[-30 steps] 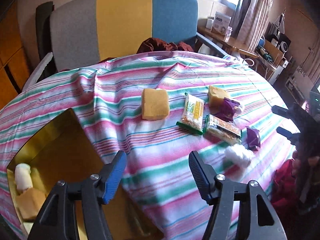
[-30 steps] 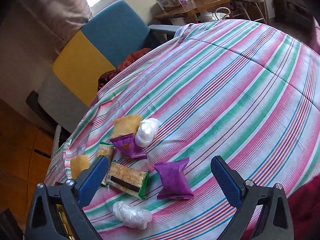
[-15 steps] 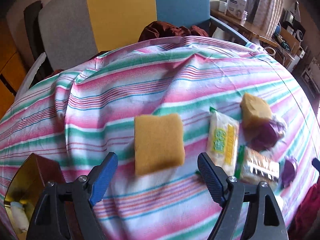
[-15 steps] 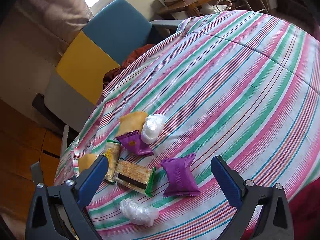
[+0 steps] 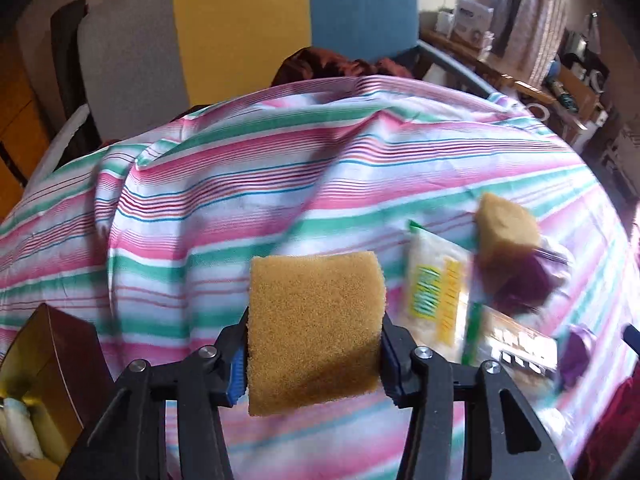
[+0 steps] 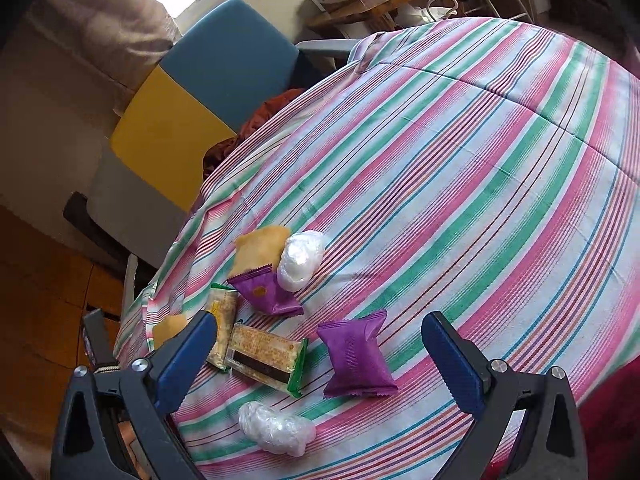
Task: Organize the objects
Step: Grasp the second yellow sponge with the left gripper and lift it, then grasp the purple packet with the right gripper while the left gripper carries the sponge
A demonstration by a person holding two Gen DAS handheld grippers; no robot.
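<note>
My left gripper (image 5: 314,364) is shut on a square yellow sponge (image 5: 316,328), its blue pads pressing both sides just above the striped tablecloth (image 5: 224,200). That sponge also shows in the right wrist view (image 6: 168,328). My right gripper (image 6: 320,364) is open and empty, hovering over a purple packet (image 6: 356,356). Around it lie a second purple packet (image 6: 266,292), a green-edged cracker pack (image 6: 266,354), a yellow-green snack pack (image 6: 222,316), a second sponge (image 6: 258,248) and two white plastic-wrapped bundles (image 6: 300,258) (image 6: 276,428).
A gold tin box (image 5: 44,380) stands at the table's left edge with a white bundle (image 5: 18,432) inside. A grey, yellow and blue chair (image 5: 240,28) stands behind the table. A wooden desk with boxes (image 5: 472,36) is at the back right.
My left gripper moved forward from beside the tin to the square sponge and closed on it. My right gripper stayed open and shifted only slightly over the packets.
</note>
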